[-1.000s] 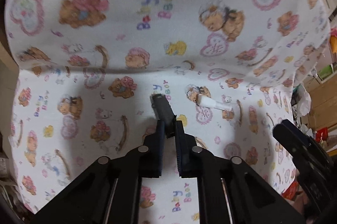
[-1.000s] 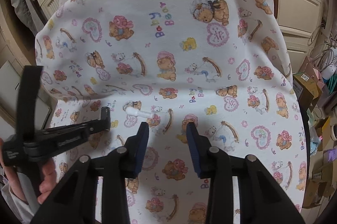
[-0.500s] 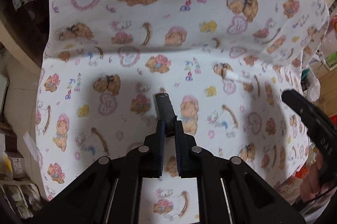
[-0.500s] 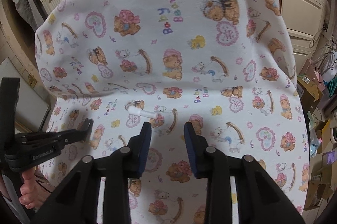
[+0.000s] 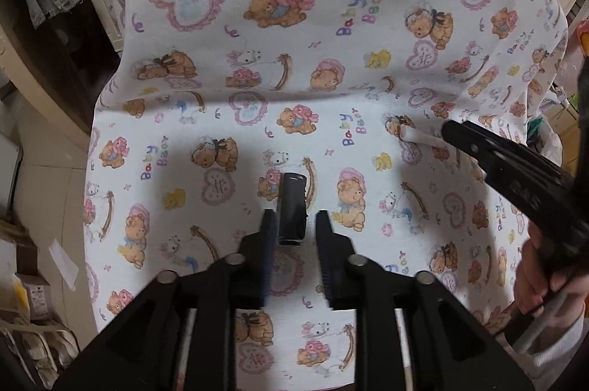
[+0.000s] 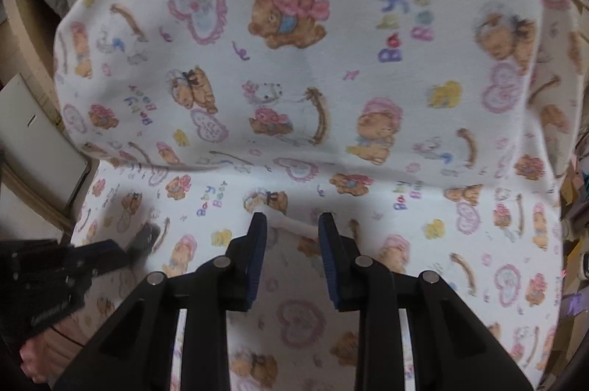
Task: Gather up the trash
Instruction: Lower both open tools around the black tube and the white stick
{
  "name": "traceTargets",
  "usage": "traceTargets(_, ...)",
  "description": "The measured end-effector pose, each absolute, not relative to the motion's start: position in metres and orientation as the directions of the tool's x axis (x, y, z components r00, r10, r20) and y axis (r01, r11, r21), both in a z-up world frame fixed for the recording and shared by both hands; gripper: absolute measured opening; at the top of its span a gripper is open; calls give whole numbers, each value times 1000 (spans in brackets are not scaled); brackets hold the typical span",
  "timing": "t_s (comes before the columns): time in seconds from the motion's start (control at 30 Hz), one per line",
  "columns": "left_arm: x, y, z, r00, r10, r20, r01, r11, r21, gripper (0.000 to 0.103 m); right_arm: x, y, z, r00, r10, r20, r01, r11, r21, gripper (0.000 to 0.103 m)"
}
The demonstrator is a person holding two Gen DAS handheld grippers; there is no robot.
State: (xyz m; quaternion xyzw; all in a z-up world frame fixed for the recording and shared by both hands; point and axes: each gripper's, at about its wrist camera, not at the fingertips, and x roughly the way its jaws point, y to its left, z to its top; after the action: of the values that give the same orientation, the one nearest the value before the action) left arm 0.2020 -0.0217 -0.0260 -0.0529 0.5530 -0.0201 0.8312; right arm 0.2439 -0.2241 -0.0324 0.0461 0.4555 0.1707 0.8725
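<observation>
White stick (image 6: 291, 223) lies between parted right claw (image 6: 288, 225); left claw (image 5: 292, 225) parted around dark cylinder (image 5: 292, 210).

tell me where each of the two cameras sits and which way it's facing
Left wrist: rides the left gripper, looking along its open fingers down at the bear-print cloth, a dark cylinder between them; the right gripper and the hand holding it enter at right.
Right wrist: rides the right gripper, low and close to the seat crease, open fingers straddling a white stick; the left gripper enters at lower left.
Shared: the cloth, stick, cylinder, both grippers.
</observation>
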Motion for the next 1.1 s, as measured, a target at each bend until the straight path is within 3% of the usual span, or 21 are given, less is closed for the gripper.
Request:
traceTargets(0.1, 201, -11, -24, 390, -118, -913, -46, 988, -147, 45, 254, -226, -40, 522, 325, -789, -212, 945, 249, 27)
traceTargets(0.3, 198, 9, -18, 403, -147, -903, -82, 977, -196, 51, 268, -233, -56, 492, 330, -805, -139, 943, 302, 21)
traceTargets(0.47, 197, 12, -16, 412, -133, -901, -83, 980, -183, 51, 267, -236, -61, 451, 378, -808, -151, 925, 349, 8)
traceTargets(0.63, 194, 15, -13, 417, -126, -900, -87, 980, -178, 51, 250, -234, -62, 382, 452, -806, -209, 892, 401, 7)
traceTargets(0.8, 192, 21, -11, 424, -131, -896, -103, 976, -192, 54, 225, -217, -55, 367, 459, -809, -319, 879, 354, 7)
traceTargets(0.93, 192, 24, -12, 424, -127, -897, -121, 973, -195, 58, 221, -211, -49, 437, 404, -803, -331, 903, 274, 27)
traceTargets(1.1, 197, 25, -17, 406, -159, -900, -128, 965, -228, 61, 236, -196, -49, 476, 370, -798, -314, 919, 240, 27)
